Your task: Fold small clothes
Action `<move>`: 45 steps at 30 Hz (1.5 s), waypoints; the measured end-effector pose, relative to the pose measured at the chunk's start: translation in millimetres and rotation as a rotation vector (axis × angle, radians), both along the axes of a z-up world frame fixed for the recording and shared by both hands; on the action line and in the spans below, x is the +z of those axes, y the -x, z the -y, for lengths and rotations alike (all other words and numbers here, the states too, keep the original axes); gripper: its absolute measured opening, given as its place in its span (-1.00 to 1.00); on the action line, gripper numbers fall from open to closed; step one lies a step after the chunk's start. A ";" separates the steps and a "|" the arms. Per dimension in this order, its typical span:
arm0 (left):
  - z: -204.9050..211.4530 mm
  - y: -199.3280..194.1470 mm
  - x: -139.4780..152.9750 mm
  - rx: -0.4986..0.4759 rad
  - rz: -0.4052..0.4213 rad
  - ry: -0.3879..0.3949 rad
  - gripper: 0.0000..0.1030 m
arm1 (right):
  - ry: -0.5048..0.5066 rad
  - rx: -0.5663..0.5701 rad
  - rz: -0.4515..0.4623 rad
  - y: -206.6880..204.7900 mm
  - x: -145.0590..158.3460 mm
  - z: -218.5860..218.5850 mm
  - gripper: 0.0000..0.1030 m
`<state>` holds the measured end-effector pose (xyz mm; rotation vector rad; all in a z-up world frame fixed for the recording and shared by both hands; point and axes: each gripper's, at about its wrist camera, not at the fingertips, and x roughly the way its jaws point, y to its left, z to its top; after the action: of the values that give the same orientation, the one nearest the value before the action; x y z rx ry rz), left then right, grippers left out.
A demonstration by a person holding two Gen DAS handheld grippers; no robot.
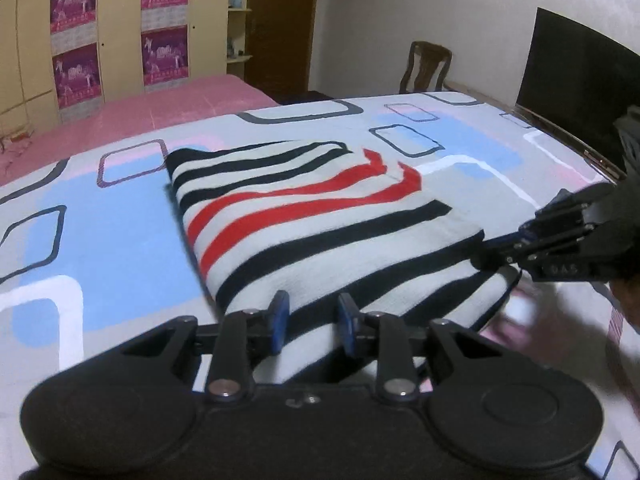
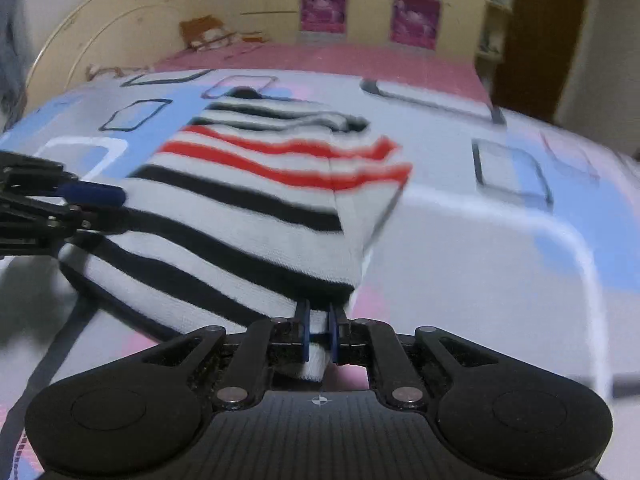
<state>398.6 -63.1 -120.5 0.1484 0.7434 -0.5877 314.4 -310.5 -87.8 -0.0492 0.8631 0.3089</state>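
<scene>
A brown wooden chair (image 1: 426, 66) stands beyond the patterned bedsheet (image 1: 100, 220). Both the left gripper (image 1: 313, 320) and right gripper (image 2: 319, 330) pinch the white, black-and-red striped garment's (image 1: 320, 216) near edge.

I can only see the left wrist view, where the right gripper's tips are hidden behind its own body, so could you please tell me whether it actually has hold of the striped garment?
Observer: Yes. In the right wrist view the right gripper has its blue pads shut on the near corner of the striped garment.
Operator: Thank you. How much cloth is it holding?
Observer: Only a narrow tuck; a small tab of cloth pokes out behind the pads.
Operator: And how does my left gripper look from that side?
Observer: The left gripper is at the garment's left edge, with one finger above the cloth and one below.
</scene>
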 end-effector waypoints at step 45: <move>1.8 -37.7 0.7 0.295 -0.161 0.063 0.68 | -0.392 -0.166 -0.103 -55.1 -8.5 62.0 0.30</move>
<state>436.3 -64.9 -119.9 -0.0682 0.8829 -0.3430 369.5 -372.5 -96.2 0.4034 0.8899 0.3214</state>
